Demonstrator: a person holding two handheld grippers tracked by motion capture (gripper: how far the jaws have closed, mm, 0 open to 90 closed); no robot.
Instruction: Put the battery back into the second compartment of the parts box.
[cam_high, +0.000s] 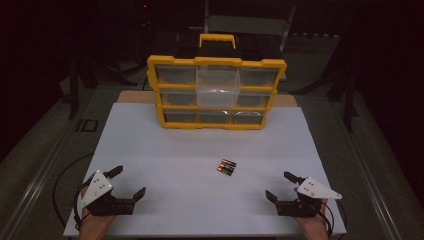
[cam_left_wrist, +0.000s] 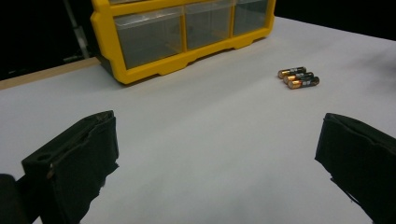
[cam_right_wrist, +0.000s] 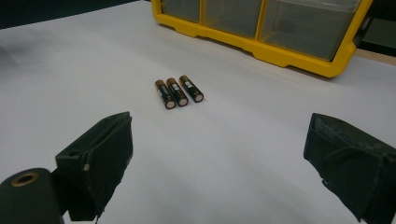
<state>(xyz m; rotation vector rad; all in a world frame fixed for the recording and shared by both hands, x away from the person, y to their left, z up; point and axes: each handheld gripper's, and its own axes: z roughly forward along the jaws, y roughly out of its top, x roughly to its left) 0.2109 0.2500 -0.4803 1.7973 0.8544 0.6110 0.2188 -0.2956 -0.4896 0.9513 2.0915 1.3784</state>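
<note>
Both tools (cam_high: 129, 181) (cam_high: 283, 185) gape near 3 batteries (cam_high: 226, 167)

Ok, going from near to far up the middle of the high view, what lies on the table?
Bare white tabletop → three black-and-copper cylindrical batteries lying side by side → yellow plastic drawer organizer with clear drawers, one middle drawer pulled out.

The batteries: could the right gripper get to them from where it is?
Probably yes. The batteries lie side by side on bare table, apart from the organizer. The right gripper has its jaws open, with nothing between it and them.
</note>
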